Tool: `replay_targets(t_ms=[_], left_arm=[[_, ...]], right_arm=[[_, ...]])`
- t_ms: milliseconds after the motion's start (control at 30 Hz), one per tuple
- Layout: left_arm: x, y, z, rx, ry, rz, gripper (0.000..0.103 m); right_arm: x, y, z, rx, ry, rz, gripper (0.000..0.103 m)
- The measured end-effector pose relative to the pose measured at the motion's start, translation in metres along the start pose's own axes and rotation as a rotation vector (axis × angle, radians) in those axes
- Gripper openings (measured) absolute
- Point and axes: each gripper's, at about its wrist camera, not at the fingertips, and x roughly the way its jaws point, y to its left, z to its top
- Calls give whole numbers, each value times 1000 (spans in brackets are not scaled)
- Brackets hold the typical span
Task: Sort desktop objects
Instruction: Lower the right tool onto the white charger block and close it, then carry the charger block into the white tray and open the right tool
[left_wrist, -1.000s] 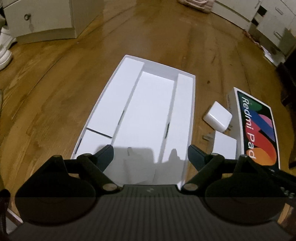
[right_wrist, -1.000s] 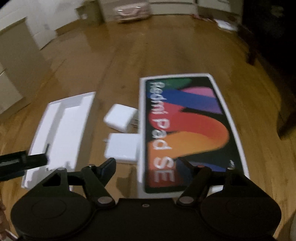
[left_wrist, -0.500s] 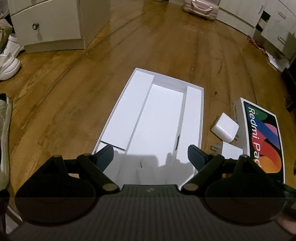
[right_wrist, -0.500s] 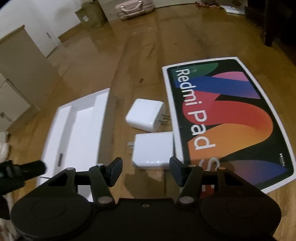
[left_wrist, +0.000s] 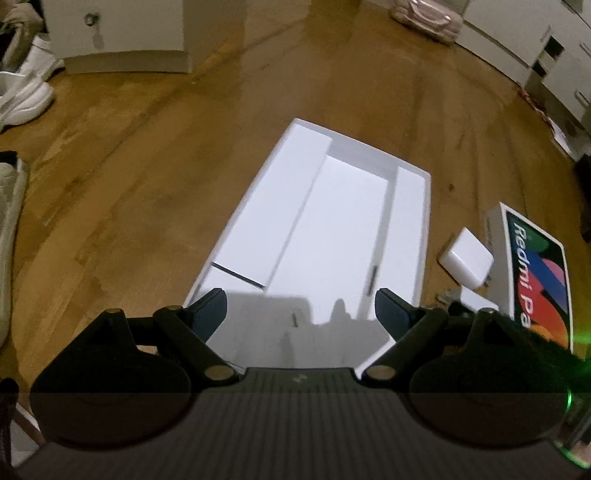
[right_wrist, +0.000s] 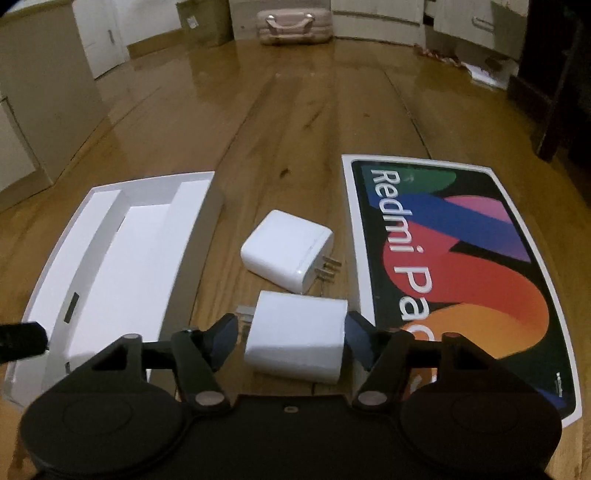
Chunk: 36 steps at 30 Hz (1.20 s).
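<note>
Two white chargers lie on the wooden floor between a white tray box (right_wrist: 110, 258) and a Redmi Pad box lid (right_wrist: 461, 266). My right gripper (right_wrist: 291, 332) is open, its fingers on either side of the near charger (right_wrist: 295, 336); the right finger is close to or touching it. The far charger (right_wrist: 288, 254) lies just beyond, prongs to the right. My left gripper (left_wrist: 301, 314) is open and empty above the near end of the tray box (left_wrist: 325, 229). The far charger (left_wrist: 467, 256) and lid (left_wrist: 535, 266) show at the right of the left wrist view.
White cabinets (left_wrist: 118, 33) and white shoes (left_wrist: 22, 96) stand at the left. A pink suitcase (right_wrist: 291, 22) and more white cabinets (right_wrist: 376, 18) are at the far end of the floor. Dark furniture (right_wrist: 554, 74) stands at the right.
My right gripper has moved left from over the Redmi lid and down, so its fingers now bracket the near charger. My left gripper has pulled back and up from the tray box.
</note>
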Motion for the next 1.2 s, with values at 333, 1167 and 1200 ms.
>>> replay_targets(t_ms=[333, 1167, 1200], left_arm=[[0, -6, -1, 44, -17, 10, 88], [-7, 3, 8, 60, -48, 7, 88], [-4, 4, 7, 56, -40, -13, 88]], right_arm=[[3, 9, -11, -41, -28, -54, 66], [-5, 8, -13, 45, 63, 29, 66], [-5, 8, -13, 44, 62, 29, 66]])
